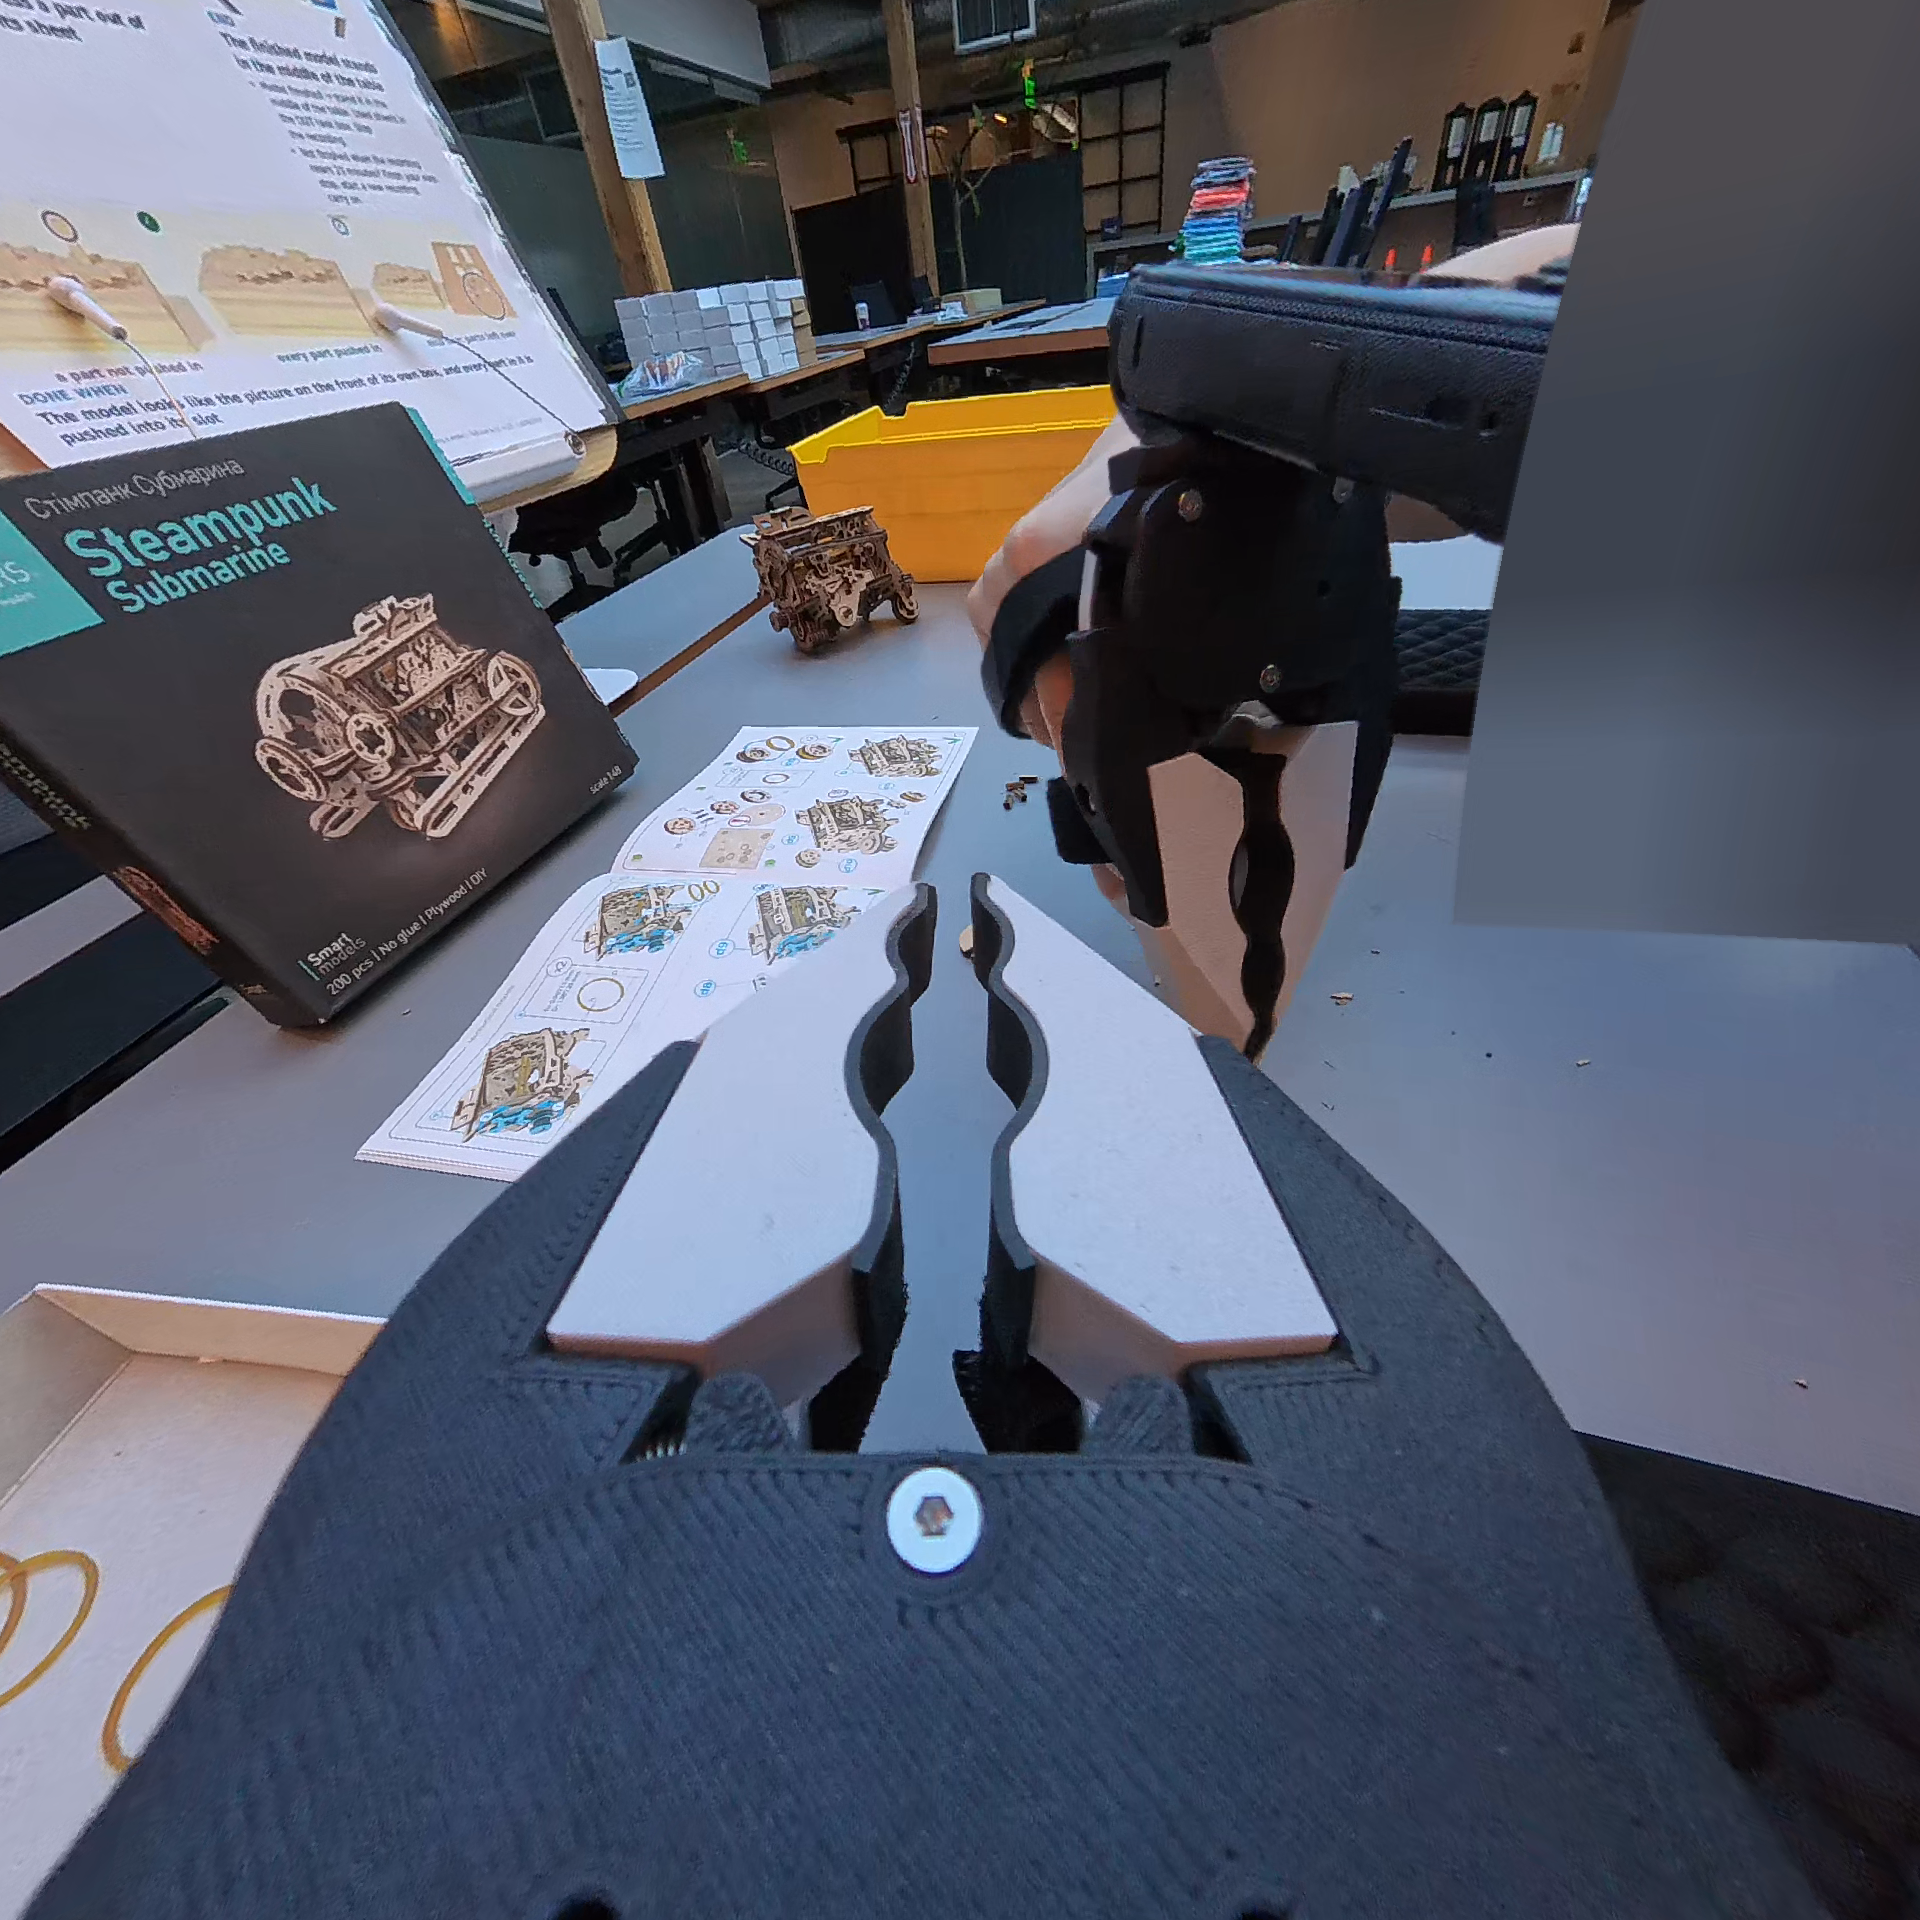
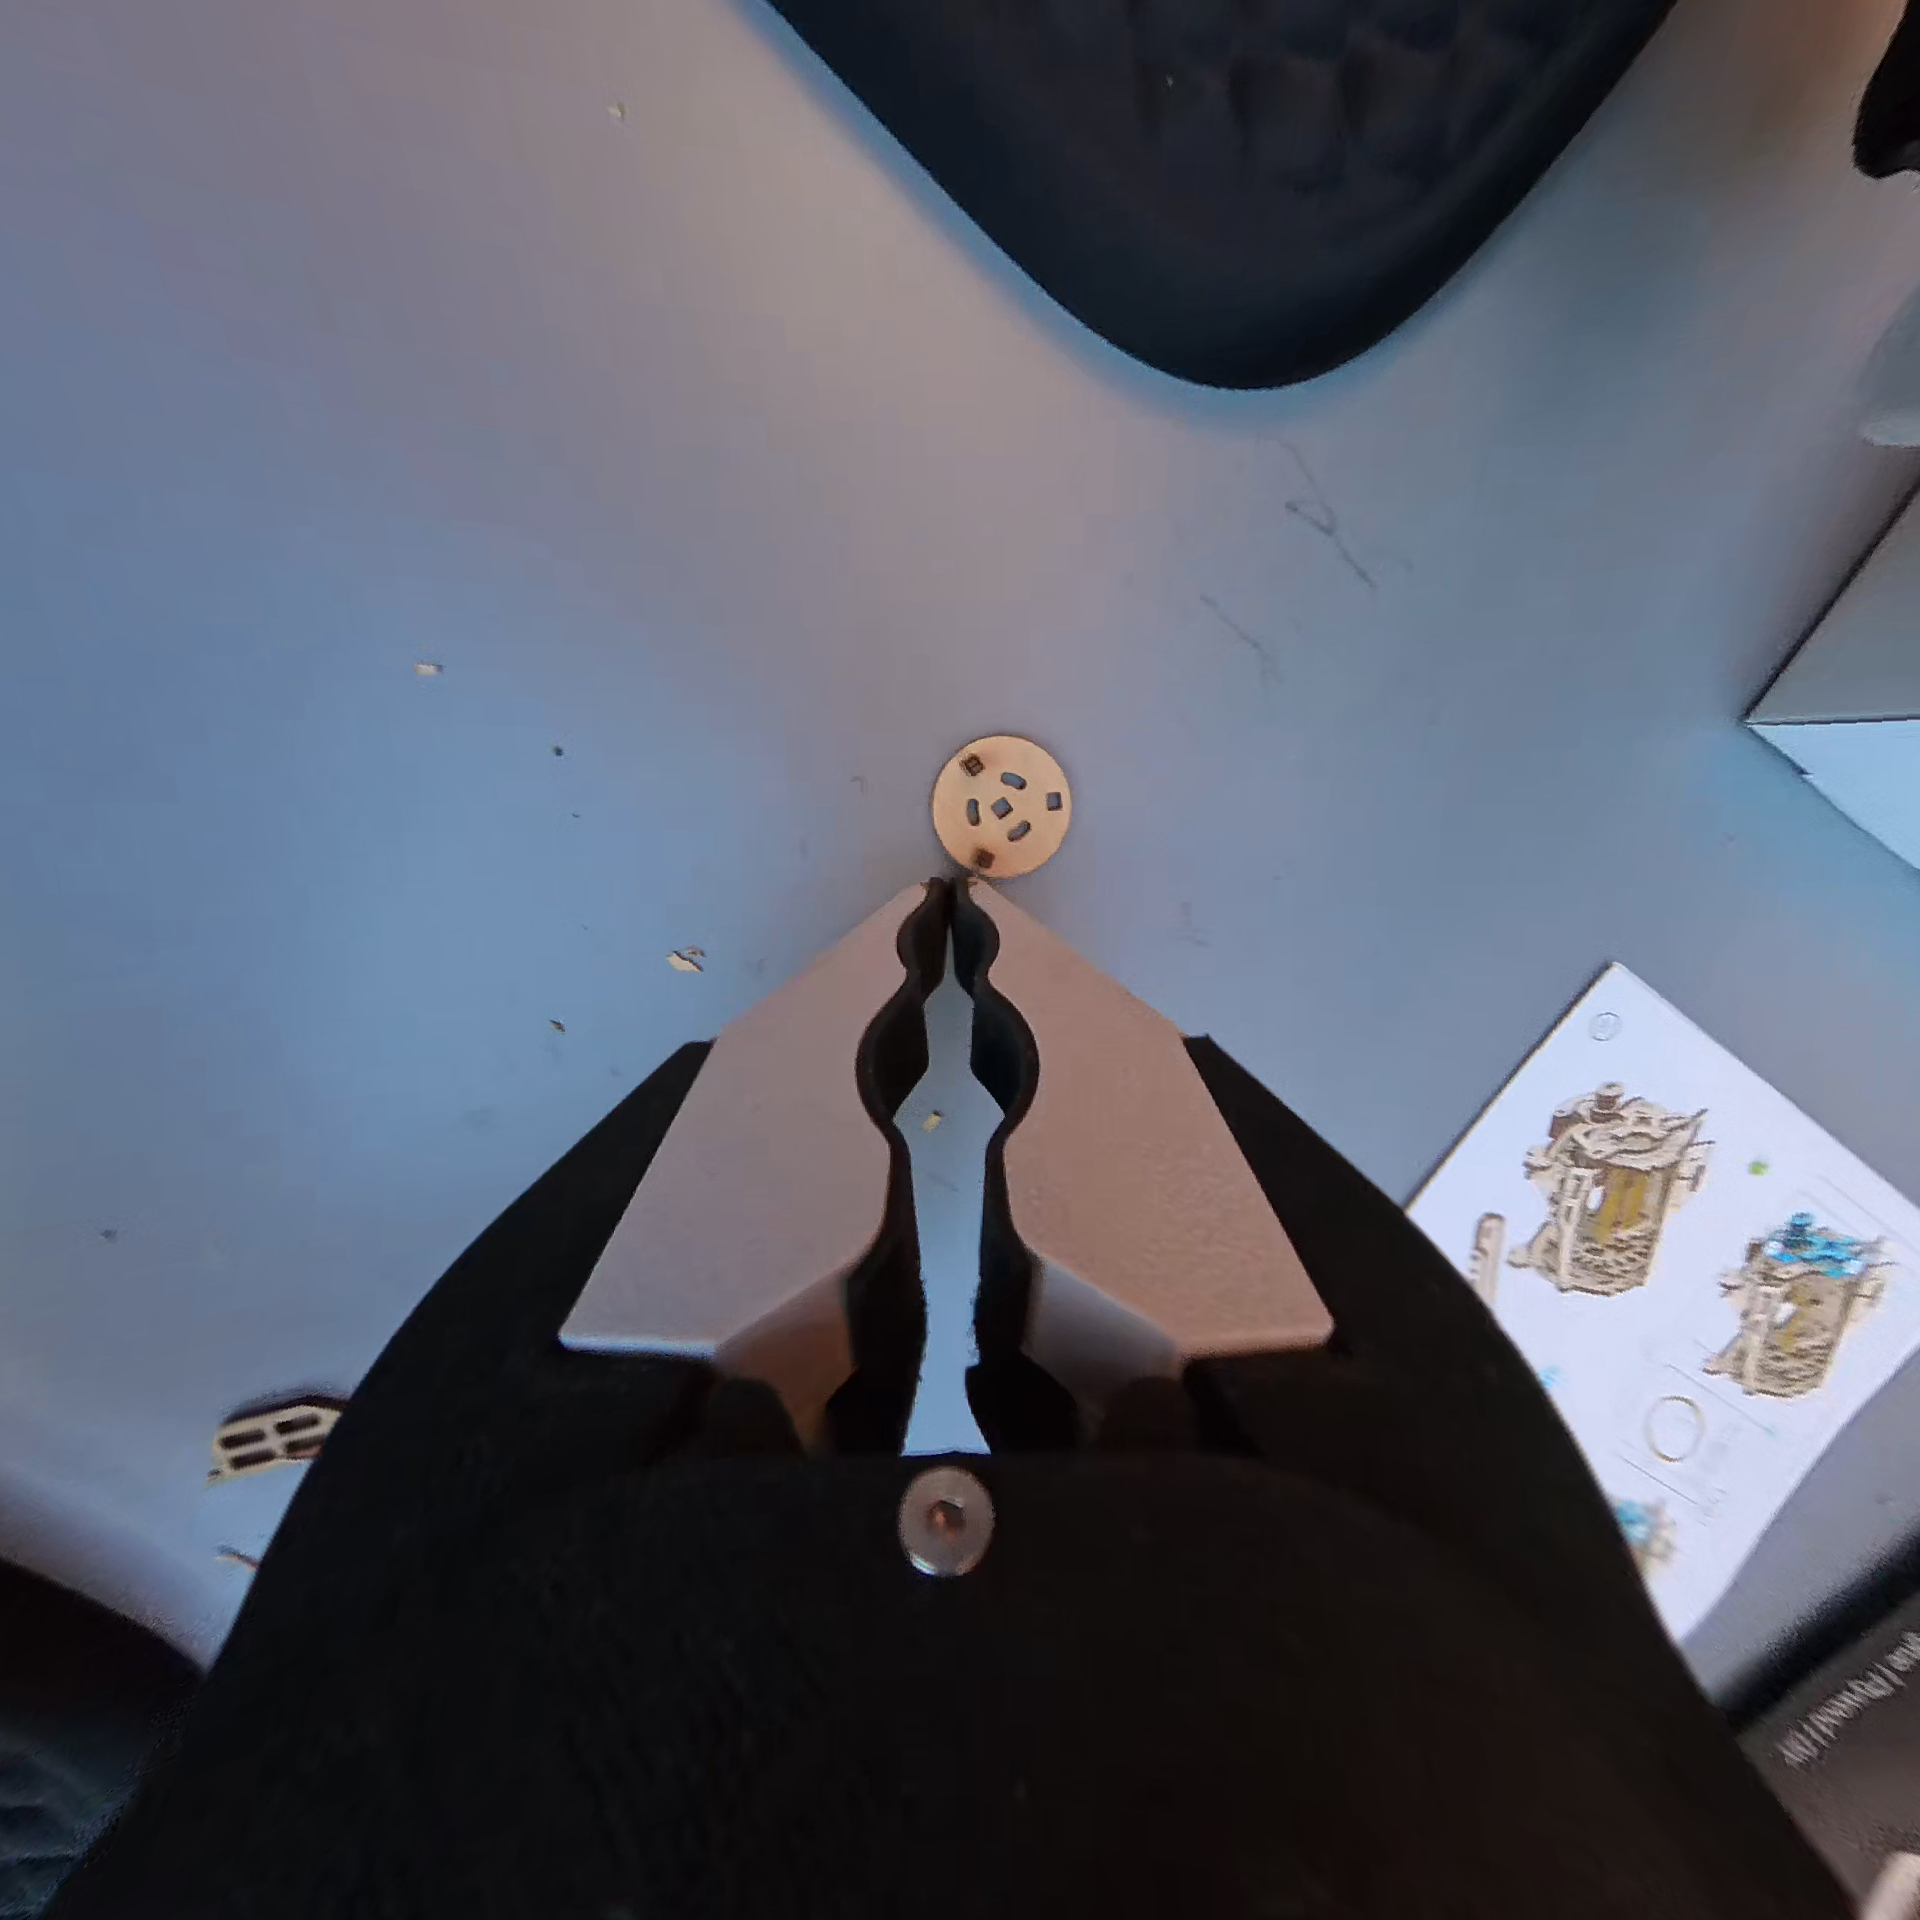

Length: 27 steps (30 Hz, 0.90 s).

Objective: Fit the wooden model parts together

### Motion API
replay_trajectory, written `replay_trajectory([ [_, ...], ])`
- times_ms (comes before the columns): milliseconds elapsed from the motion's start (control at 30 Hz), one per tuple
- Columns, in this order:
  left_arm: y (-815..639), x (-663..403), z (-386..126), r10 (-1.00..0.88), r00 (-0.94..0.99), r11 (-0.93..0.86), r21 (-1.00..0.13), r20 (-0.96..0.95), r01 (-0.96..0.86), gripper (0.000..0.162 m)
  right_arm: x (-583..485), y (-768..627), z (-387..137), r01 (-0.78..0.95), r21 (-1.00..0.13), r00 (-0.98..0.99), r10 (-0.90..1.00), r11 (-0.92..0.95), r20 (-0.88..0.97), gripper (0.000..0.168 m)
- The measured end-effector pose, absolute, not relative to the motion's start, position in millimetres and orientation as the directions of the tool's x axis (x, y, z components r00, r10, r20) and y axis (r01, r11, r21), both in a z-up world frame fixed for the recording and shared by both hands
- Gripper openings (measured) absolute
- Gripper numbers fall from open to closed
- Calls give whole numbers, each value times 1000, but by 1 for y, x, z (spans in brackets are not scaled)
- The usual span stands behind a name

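Note:
A small round wooden disc (image 2: 1001, 805) with several cut-outs lies flat on the grey table (image 2: 416, 416). My right gripper (image 2: 951, 888) points down at the table. It is shut, with its tips together at the disc's near edge and nothing visibly between them. In the left wrist view the right gripper (image 1: 1262, 1029) stands tip-down on the table, in a hand. My left gripper (image 1: 954, 904) hovers above the table, its fingers a narrow gap apart with nothing between them. The disc (image 1: 966, 940) peeks out just beyond its tips. A partly built wooden model (image 1: 831, 577) stands farther back.
The kit's dark box (image 1: 301, 707) leans at the left and an open instruction booklet (image 1: 727, 904) lies in front. A yellow bin (image 1: 956, 478) is behind the model. A cardboard tray (image 1: 125, 1455) holds rubber bands. A black pad (image 2: 1247, 156) and a loose wooden part (image 2: 270, 1439) lie near.

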<state>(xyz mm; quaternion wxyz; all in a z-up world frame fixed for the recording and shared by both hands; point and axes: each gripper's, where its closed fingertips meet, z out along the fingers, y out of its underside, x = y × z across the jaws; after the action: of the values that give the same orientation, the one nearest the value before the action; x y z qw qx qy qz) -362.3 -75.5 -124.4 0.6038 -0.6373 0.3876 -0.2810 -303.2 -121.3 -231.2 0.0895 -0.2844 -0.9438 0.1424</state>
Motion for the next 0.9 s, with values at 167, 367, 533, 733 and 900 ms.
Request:
replay_trajectory([
  [167, -76, -361, -125, -835, 538, 32, -986, -117, -165, 5, -301, -123, -228, 546, -365, -787, 611, 754, 86, 0],
  [367, -76, -360, -125, -836, 536, 33, -985, -118, -167, 5, -312, -121, -217, 495, -463, -763, 623, 735, 172, 19],
  [533, -77, -359, -128, -839, 531, 27, -983, -120, -180, 5, -316, -125, -220, 380, -388, -837, 490, 840, 242, 6],
  [733, -77, -361, -127, -839, 531, 25, -985, -115, -173, 4, -313, -124, -224, 452, -312, -857, 504, 836, 108, 10],
  [900, -78, -360, -126, -843, 526, 27, -984, -116, -174, 4, -316, -119, -223, 568, -340, -790, 613, 749, 32, 0],
])
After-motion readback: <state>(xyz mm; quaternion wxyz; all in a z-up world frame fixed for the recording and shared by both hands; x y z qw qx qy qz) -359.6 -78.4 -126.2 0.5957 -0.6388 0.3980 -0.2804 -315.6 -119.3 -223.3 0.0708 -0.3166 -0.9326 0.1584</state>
